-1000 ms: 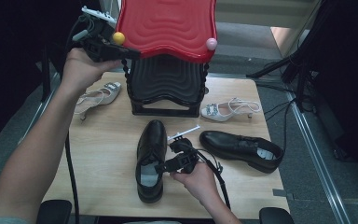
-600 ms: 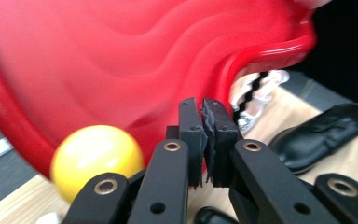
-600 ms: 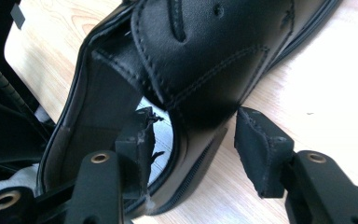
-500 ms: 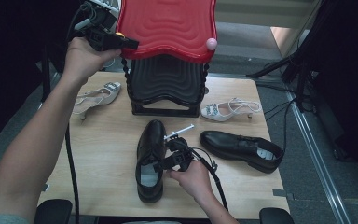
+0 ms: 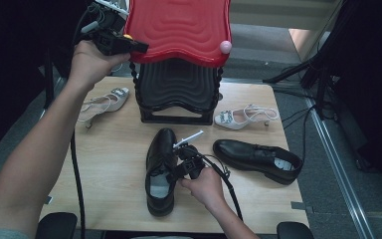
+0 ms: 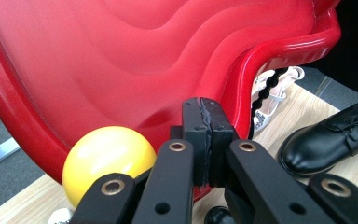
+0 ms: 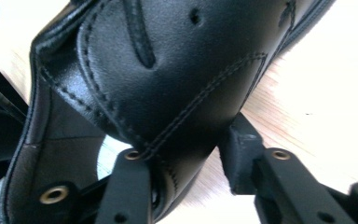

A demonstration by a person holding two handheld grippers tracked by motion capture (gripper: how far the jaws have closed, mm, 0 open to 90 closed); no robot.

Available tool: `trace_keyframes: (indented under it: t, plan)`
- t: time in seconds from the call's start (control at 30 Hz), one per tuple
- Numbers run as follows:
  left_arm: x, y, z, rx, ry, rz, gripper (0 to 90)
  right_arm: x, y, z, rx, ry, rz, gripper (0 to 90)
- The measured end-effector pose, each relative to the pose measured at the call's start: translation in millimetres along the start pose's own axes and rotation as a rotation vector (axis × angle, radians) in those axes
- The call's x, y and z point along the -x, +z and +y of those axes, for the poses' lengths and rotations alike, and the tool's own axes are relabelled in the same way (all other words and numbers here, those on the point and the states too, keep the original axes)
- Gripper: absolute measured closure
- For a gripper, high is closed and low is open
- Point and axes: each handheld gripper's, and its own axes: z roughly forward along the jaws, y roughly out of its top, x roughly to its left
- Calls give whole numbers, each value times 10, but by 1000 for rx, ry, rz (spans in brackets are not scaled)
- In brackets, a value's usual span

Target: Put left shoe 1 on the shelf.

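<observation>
A red wavy shelf (image 5: 179, 30) tops a black shoe rack (image 5: 179, 89) at the back of the table. My left gripper (image 5: 139, 48) is shut, pads together (image 6: 207, 126), against the shelf's left rim (image 6: 121, 60) beside a yellow ball (image 6: 107, 158). A black dress shoe (image 5: 161, 144) lies at the front centre. My right gripper (image 5: 175, 172) straddles its side wall (image 7: 158, 70). One jaw is inside the shoe, and the outer pad (image 7: 242, 154) presses the leather. Its jaws have just been closing.
A second black shoe (image 5: 258, 157) lies to the right. White sandals lie left (image 5: 107, 102) and right (image 5: 241, 117) of the rack. A pink ball (image 5: 225, 47) caps the shelf's right corner. Cables trail from both grippers across the wooden table (image 5: 109, 164).
My right gripper has slid left and down onto the black shoe, and its jaws have narrowed around the side wall. The left hand has stayed at the shelf's rim.
</observation>
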Motion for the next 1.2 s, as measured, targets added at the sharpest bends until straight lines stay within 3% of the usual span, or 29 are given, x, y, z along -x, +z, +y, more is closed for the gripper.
trace_keyframes:
  t: [0.2,0.33,0.43,0.53,0.63,0.73,0.77,0.83,0.9,1.03,1.07,1.2]
  plan:
    - [1,-1,0,-1,1,3,900,51,-47,7,-6,7,-15,797]
    - [9,3,4,-6,2,12,900,106,-56,27,-5,23,1,863]
    - [16,3,2,-6,2,18,900,110,-44,50,-8,26,24,874]
    - [20,3,4,-9,4,20,900,68,-43,60,-20,-3,13,876]
    - [21,2,5,-11,4,21,900,47,-89,62,-17,-1,20,877]
    - [24,3,5,-12,3,22,900,64,-149,71,5,7,36,876]
    - [25,4,7,-13,3,23,900,92,-235,87,43,17,45,876]
    - [25,4,7,-13,3,24,900,94,-269,93,58,25,39,876]
    - [26,4,8,-16,5,26,900,88,-429,119,90,48,19,875]
    - [33,5,11,-18,1,29,900,103,-586,156,134,44,0,876]
    - [35,6,11,-18,0,31,900,115,-702,194,170,47,-11,876]
    - [34,6,13,-21,-1,31,900,140,-860,271,234,58,-15,875]
